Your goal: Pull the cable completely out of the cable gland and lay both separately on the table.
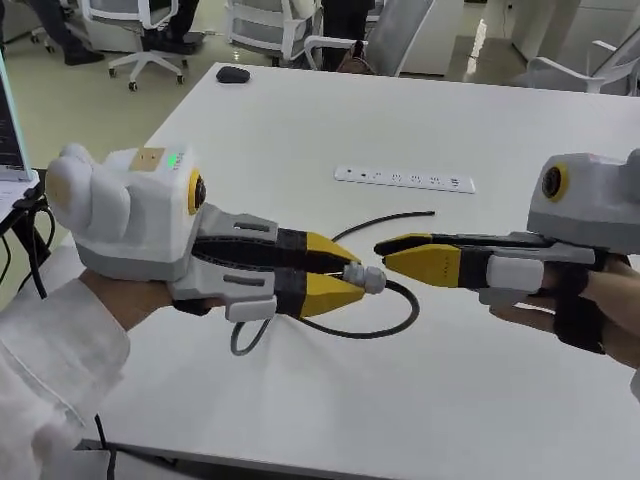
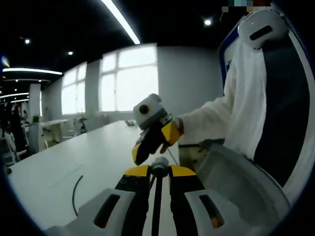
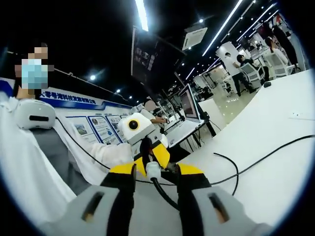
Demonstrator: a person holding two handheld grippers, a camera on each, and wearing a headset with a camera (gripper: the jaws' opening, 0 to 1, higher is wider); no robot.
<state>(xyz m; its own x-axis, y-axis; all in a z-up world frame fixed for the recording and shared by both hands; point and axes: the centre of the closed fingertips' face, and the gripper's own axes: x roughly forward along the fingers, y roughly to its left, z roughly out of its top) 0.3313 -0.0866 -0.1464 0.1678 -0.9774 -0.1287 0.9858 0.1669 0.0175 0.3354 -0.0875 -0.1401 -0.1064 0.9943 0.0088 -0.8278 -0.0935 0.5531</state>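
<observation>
Currently the left gripper (image 1: 350, 274) is gripping the cable gland (image 1: 367, 278) between its yellow jaws, lifted just above the white surface (image 1: 480, 400). The black cable (image 1: 400, 326) is leaving the gland on the side facing the right gripper (image 1: 384, 250). From there it is sagging onto the surface, looping round and ending free near the power strip (image 1: 405, 179). So the cable is sitting in the gland, not yet drawn out.

The right gripper is pointing its tips at the gland, just beside it, and is holding nothing I can make out. Its own view is suggesting parted jaws, while the head view is showing them nearly together, so I cannot tell which.

Judging by looks, the gland is a small, light, hard plastic piece, taking a firm squeeze well, though its rounded body may be inclined to twist. The cable is looking thin, limp and rubber-jacketed, grippy rather than slippery. The best hold is looking like the stretch right beside the gland, since farther out it is only going to bend and give slack. The seal may be resisting, so a straight pull along the gland's axis is making most sense.
</observation>
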